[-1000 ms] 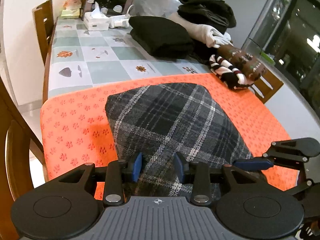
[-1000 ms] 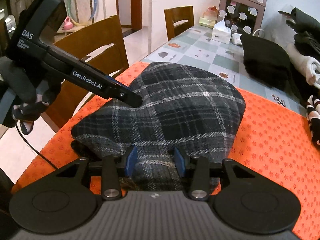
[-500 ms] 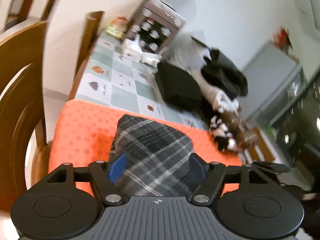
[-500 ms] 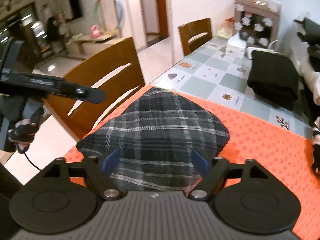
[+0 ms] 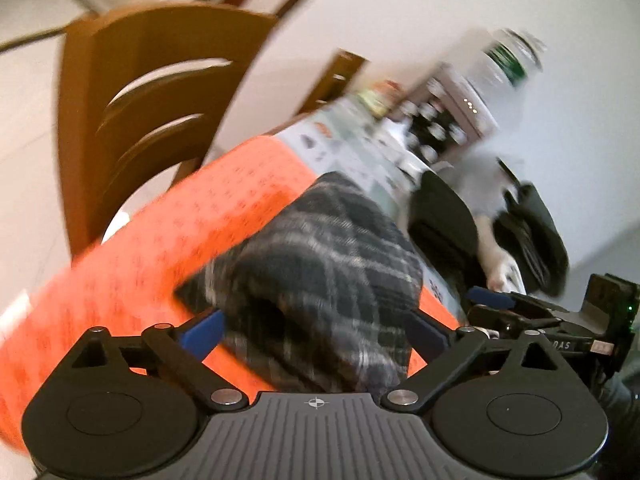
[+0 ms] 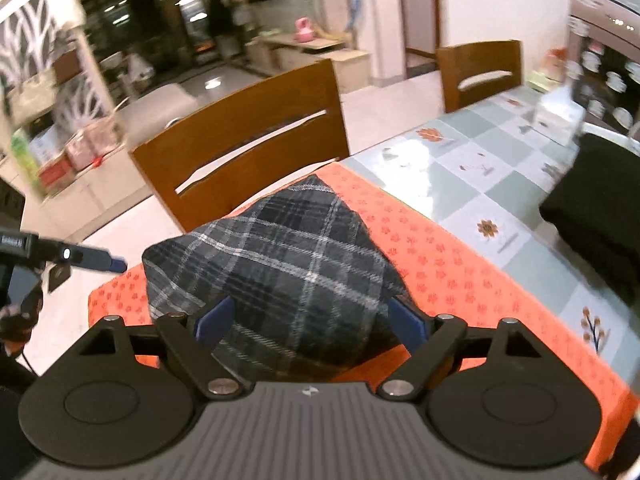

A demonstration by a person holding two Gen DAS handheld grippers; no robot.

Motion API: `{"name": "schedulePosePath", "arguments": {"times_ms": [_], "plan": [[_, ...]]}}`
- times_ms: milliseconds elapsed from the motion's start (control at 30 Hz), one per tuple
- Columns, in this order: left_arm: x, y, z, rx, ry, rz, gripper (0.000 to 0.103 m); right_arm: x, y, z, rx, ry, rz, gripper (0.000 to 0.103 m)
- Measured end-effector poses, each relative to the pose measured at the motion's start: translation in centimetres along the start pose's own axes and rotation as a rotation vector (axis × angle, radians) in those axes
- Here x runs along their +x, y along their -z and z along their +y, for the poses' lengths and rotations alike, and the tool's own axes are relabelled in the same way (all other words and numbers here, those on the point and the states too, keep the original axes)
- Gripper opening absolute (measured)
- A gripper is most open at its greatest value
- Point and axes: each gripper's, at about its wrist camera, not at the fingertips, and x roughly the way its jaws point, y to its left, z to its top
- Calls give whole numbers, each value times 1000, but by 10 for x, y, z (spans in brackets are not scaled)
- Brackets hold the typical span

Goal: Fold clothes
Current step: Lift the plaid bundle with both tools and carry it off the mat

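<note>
The tabletop (image 6: 476,156) has a pale checked cover with small leaf pictures, and the orange mat (image 6: 440,264) lies over its near end. The folded plaid garment (image 6: 288,256) sits on this mat, close to the mat's near edge, and all other places here are given from this garment. Behind the garment, at the side of the tabletop, stands a wooden chair (image 6: 248,140), and a second chair (image 6: 480,72) stands farther along the same side. To the right of the garment, on the checked cover, lies a folded black garment (image 6: 596,200); in the left wrist view, which is blurred, a pile of dark and white clothes (image 5: 516,236) is seen beyond it. A patterned box (image 6: 608,72) stands at the far end, well apart from the garment. The right tool (image 6: 308,320) has its jaws spread wide, one blue pad at each side of the garment's near end, and pinches nothing. The left tool (image 5: 312,330) is spread wide in the same way over the garment's near part. In the right wrist view, the left tool's finger points in from the left, apart from the garment.
</note>
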Motion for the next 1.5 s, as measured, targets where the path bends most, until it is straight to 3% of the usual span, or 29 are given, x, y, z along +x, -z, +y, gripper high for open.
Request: {"name": "schedulePosePath", "arguments": {"times_ms": [167,433,733,967,1200,1400,1500], "plan": [[9,36,4,-140,-96,-118,98,9,-11,-28,-19,-27,-1,89],[30,49,12,-238,-141,-189,98,40,-27,-67,36,-104,14,89],[52,30,14,-245,-196,-208,99,86,-40,-85,43,-192,95,90],[62,22,7,-190,-220,-232,99,120,-48,-91,59,-289,140,94],[70,23,6,-196,-199,-237,99,156,-52,-104,82,-420,185,102],[80,19,4,-199,-181,-221,99,192,-46,-121,209,-562,272,103],[87,16,1,-186,-166,-203,96,199,-43,-119,231,-595,273,103]]}}
